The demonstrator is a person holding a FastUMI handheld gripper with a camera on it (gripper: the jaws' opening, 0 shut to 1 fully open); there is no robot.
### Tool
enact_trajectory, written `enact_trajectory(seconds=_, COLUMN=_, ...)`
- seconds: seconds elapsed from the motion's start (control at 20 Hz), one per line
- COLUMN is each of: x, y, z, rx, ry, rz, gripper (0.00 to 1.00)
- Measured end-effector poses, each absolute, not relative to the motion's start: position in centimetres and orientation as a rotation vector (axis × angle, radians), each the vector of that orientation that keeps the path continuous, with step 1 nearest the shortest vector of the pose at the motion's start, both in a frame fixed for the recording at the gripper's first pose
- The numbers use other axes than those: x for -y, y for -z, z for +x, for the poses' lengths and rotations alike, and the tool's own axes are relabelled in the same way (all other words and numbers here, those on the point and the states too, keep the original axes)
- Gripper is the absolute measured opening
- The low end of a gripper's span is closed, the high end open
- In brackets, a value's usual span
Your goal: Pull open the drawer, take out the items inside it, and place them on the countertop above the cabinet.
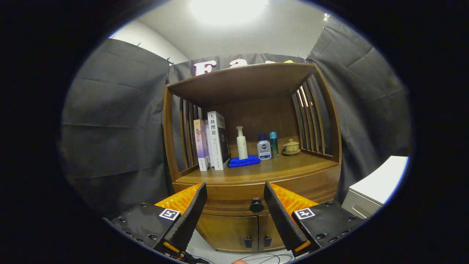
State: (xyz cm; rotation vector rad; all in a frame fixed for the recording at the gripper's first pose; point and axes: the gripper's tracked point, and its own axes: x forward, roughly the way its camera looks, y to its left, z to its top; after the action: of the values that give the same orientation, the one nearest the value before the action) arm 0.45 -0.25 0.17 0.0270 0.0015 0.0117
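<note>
A brown wooden cabinet (pixel 253 110) stands ahead of me, with a closed drawer (pixel 234 192) under its countertop (pixel 263 167). The drawer's dark round knob (pixel 256 205) sits between my two fingers and some way beyond them, nearer the right one. My gripper (pixel 234 196) is open and holds nothing. What lies inside the drawer is hidden.
On the countertop stand books (pixel 212 141), a white pump bottle (pixel 242 143), a folded blue cloth (pixel 244 161), a small blue-capped bottle (pixel 263 147), a teal bottle (pixel 273 144) and a lidded cup (pixel 291 147). Two lower doors (pixel 238 231) are closed. A white unit (pixel 373 190) stands to the right.
</note>
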Motion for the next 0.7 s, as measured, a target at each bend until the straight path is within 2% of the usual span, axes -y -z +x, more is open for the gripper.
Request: enact_trajectory(seconds=0.7, x=2.1, y=0.8, z=7.2, rx=-0.037, ry=-0.005, rz=0.002, gripper=0.97)
